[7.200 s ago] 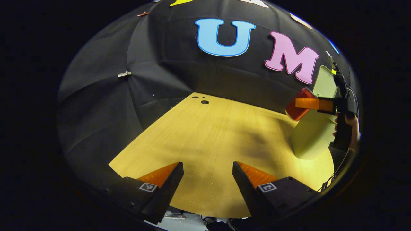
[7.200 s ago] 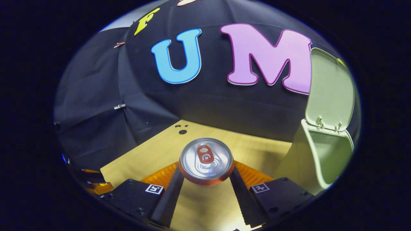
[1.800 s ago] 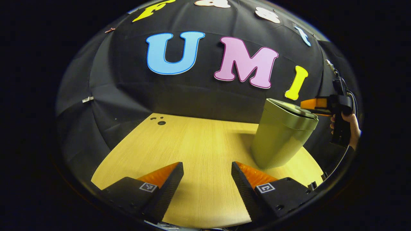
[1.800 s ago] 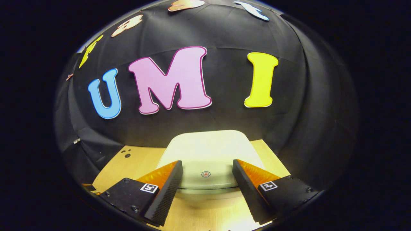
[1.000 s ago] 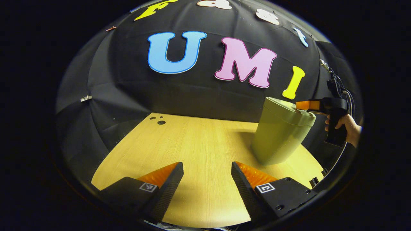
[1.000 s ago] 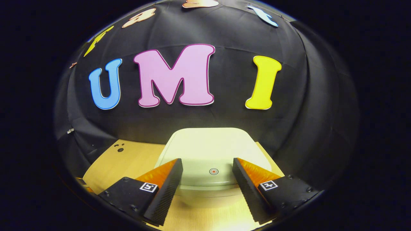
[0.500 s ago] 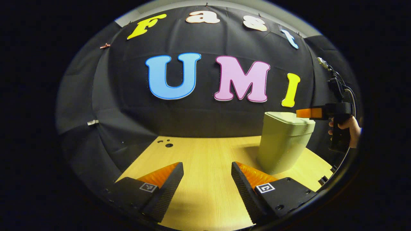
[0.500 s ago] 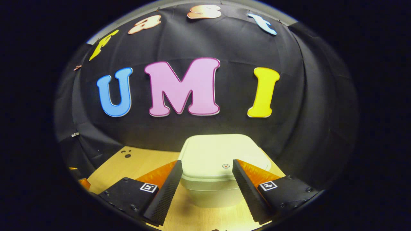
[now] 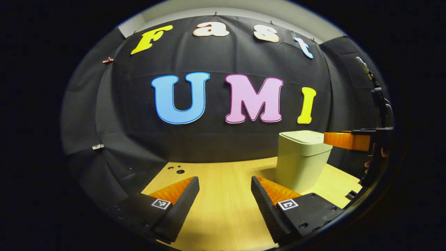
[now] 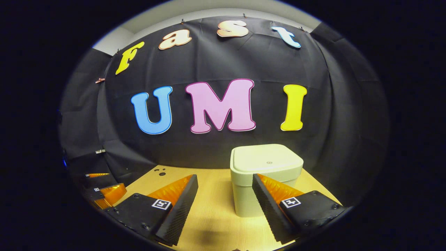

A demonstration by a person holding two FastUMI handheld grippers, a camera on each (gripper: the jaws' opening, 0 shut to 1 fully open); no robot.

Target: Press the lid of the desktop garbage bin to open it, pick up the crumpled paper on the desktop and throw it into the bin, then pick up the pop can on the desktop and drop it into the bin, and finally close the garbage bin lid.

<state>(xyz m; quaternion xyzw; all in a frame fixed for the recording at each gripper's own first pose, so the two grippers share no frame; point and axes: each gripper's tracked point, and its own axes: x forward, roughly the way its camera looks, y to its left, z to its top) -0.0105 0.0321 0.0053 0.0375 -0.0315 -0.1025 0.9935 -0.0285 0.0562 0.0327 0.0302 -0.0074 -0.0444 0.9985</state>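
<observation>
On the wooden desk, at about 1 o'clock from the right gripper, the pale green garbage bin stands upright, lid down flat and shut. Right gripper view: the bin body sits partly behind the right-hand finger, near it; contact cannot be told. Both fingers of the right gripper are spread apart with nothing between them, only bare desk. Small dark holes in the desk at 11 o'clock, near the black cloth wall. At 9 o'clock, low at the edge, the left gripper shows with its fingers parted.

Left gripper view: left gripper fingers apart, nothing held, bare desk between them. Garbage bin at 2 o'clock from it, upright, lid closed, standing toward the desk's right side, close to the cloth wall. At 3 o'clock the right gripper is seen side-on, level with the bin's top, its finger tip just beside the lid's right edge; touching or apart cannot be told from this angle. A hand grips its handle at the far right edge, mostly hidden. Cable runs up above it. Desk holes at 11 o'clock. A metal clip on the cloth at 9 o'clock.
</observation>
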